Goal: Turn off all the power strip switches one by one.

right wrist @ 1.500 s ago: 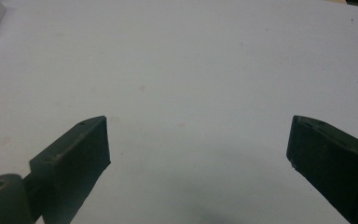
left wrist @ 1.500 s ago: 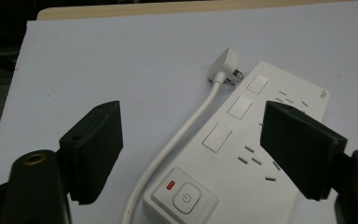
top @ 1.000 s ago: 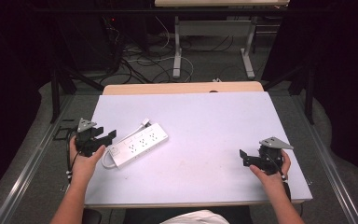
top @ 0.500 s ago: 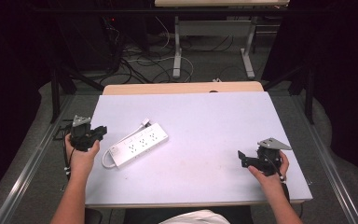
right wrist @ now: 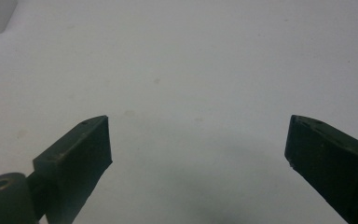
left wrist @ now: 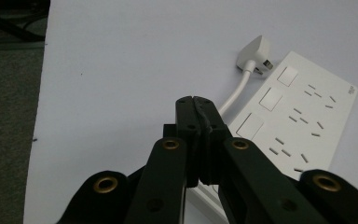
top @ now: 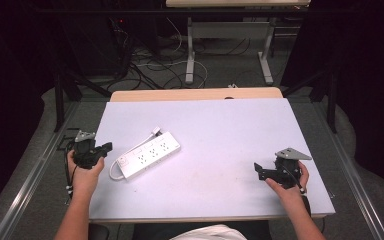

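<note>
The left gripper (top: 105, 148) has just drawn back from the white power strip (top: 147, 155), closing its jaws on nothing, leaving it ungrasped at the table's (top: 220, 125) left, while the right gripper (top: 258, 171) gapes wide.

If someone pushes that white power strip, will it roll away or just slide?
The power strip is a flat, stiff-looking slab lying on the smooth table, so it would probably slide, not roll. Its short cord and plug curl beside it and look bendy, so they would likely drag along behind.
</note>
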The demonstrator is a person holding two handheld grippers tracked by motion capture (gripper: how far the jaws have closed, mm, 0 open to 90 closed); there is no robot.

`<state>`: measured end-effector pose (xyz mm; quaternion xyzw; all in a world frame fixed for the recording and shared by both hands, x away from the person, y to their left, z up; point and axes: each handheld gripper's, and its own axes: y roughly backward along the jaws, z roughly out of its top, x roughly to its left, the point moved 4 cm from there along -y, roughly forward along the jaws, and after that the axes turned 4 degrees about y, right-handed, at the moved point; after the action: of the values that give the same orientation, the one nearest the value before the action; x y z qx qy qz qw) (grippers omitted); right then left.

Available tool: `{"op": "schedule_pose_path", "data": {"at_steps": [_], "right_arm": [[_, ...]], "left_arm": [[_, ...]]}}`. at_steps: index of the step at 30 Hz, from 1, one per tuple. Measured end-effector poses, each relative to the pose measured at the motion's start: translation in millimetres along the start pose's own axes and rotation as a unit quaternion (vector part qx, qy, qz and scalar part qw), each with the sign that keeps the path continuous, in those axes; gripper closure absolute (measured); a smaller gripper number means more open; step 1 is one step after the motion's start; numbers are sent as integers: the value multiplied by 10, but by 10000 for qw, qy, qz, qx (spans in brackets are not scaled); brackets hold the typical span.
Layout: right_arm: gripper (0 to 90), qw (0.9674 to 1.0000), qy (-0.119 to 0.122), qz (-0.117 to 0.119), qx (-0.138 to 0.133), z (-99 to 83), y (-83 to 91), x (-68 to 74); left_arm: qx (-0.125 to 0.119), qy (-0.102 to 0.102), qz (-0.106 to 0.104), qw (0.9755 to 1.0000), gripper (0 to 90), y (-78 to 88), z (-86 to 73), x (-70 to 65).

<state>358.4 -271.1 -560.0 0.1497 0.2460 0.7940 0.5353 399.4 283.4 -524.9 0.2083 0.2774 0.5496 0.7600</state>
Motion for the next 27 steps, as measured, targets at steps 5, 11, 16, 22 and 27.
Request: {"op": "schedule_pose_path", "data": {"at_steps": [5,11,16,22,27], "right_arm": [[64,10000,23,38,8,5,3,18],[64,10000,56,35,23,4,1,10],[64,10000,43,39,26,4,-1,13],[65,10000,7,5,-22,8,0,3],[65,10000,-20,46,28,4,4,0]], "left_arm": [[159,7,-69,9998,899,-5,-30,-13],[305,-143,-62,9994,899,-51,-58,-42],[440,-271,-72,9986,899,-97,-82,-100],[700,-563,-32,9959,899,-160,-119,-189],[867,-667,-27,9940,899,-187,-142,-223]]}}
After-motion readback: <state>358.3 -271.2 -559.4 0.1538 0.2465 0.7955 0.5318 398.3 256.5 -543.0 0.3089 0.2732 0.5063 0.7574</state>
